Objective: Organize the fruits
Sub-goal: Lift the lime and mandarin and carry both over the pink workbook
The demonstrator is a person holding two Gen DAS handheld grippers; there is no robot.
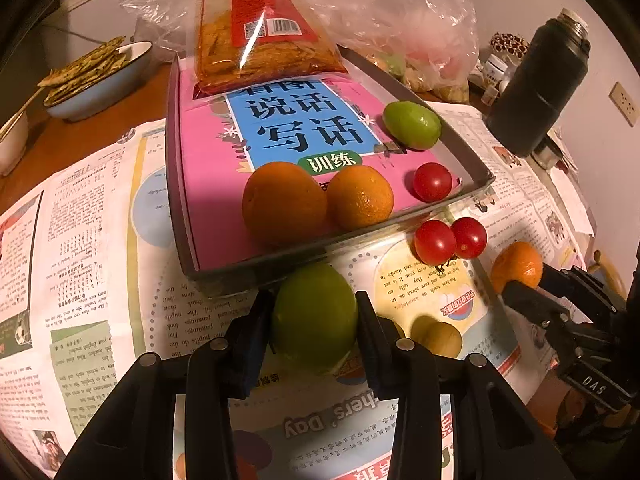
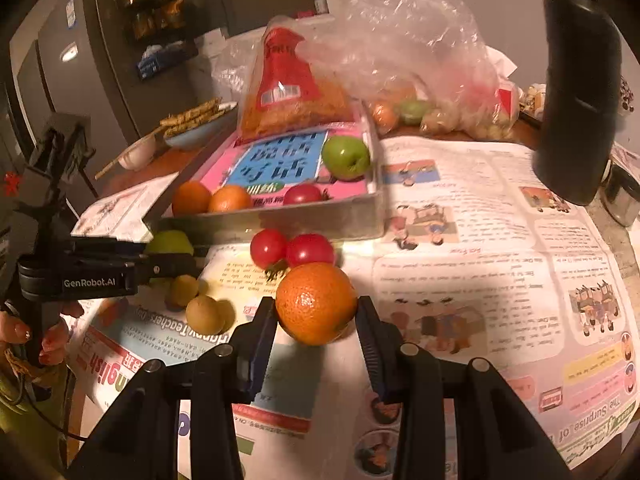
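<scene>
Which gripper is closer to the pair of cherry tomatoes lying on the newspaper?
Right, by a modest margin. The right gripper brackets an orange that sits almost against the cherry tomatoes. The left gripper closes around a green fruit further off to their left.

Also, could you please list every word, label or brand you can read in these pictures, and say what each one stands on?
"GenRobot.AI": side of the left gripper.
"DAS": body of the right gripper.
"说话 写话 训练": pink book lying in the grey tray.
"Happy Teachers' Day", seen upside down: newspaper under the fruit.
Newspaper body text, and the barcode label on the red snack bag: too small to read.
</scene>
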